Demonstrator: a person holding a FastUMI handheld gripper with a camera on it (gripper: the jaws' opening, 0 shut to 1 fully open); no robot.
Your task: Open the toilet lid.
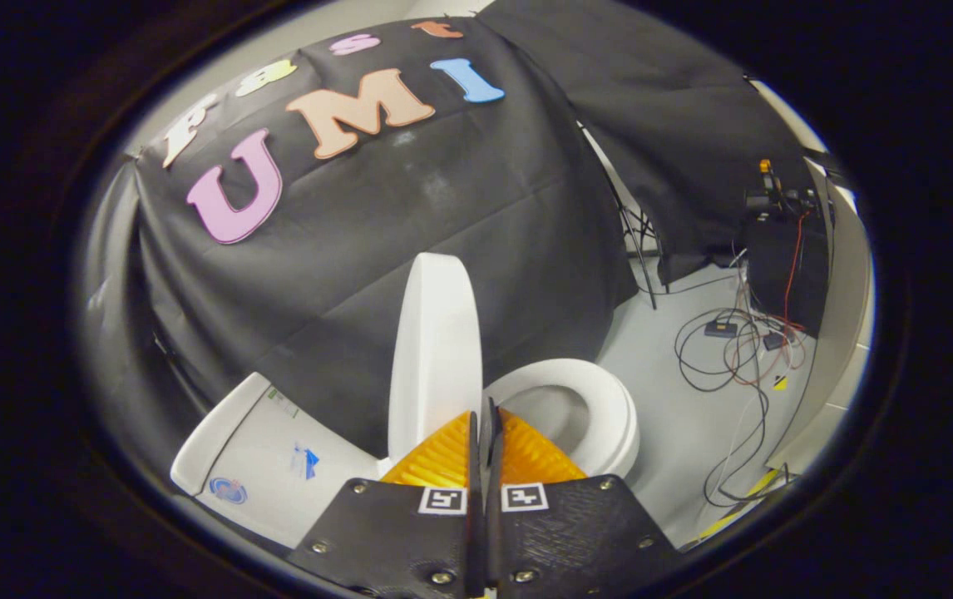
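My gripper [483,420] low centre of frame, fingers pressed together, holding nothing. Lid [435,358] white, smooth, oval, raised upright just beyond fingertips, centre of frame. Seat [609,399] down, right of lid. Tank [264,453] lower left. Cables [734,353] on floor, right.

— How was the light in there?
— Even and soft, from overhead. The raised white plastic toilet lid [435,349] shone almost blown out, while the black cloth booth wall [443,216] swallowed light, showing faint creases.
— Shadows?
— Soft ones under the white oval seat [609,408]. The shut gripper [483,416] looked slightly blurred up close, and the fisheye bent and dimmed everything near the rim.
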